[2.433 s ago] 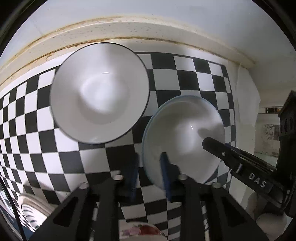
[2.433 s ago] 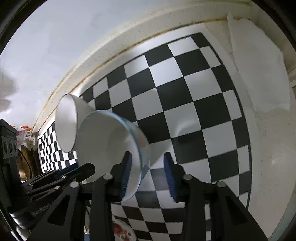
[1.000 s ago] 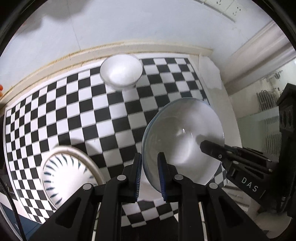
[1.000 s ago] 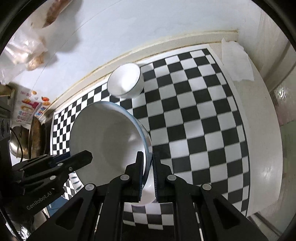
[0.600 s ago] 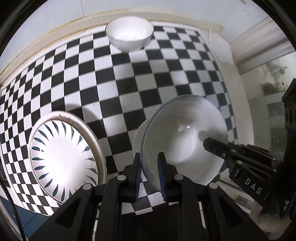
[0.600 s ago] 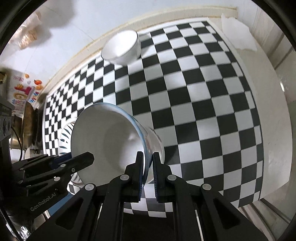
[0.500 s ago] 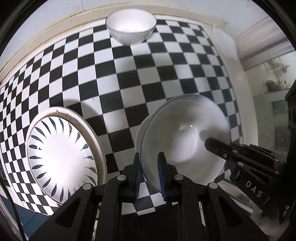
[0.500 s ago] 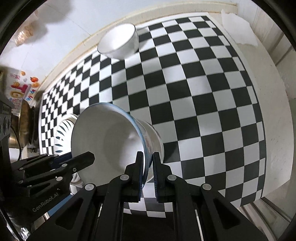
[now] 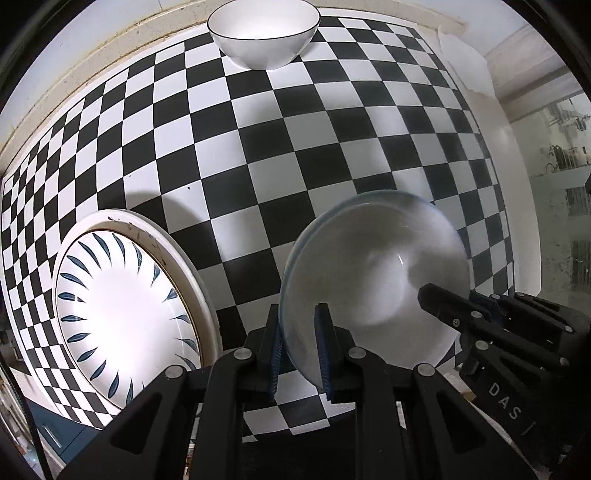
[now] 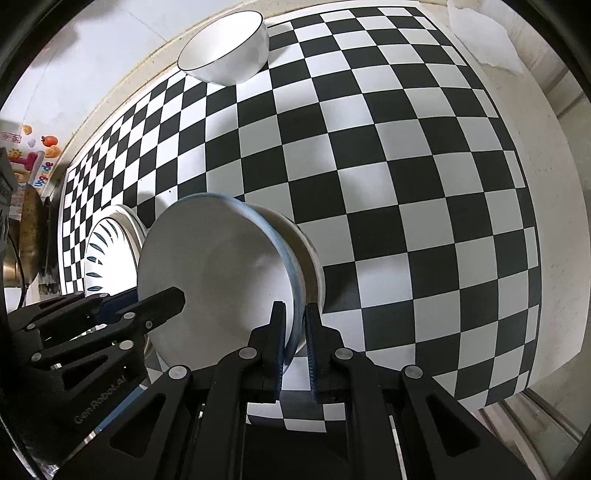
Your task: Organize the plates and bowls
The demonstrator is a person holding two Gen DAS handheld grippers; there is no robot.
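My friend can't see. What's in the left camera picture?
Two black grippers, the left gripper and the right gripper, pinch opposite rims of a blue-rimmed bowl above a checkered cloth. A leaf-patterned plate lies at left, a white bowl at the far edge.
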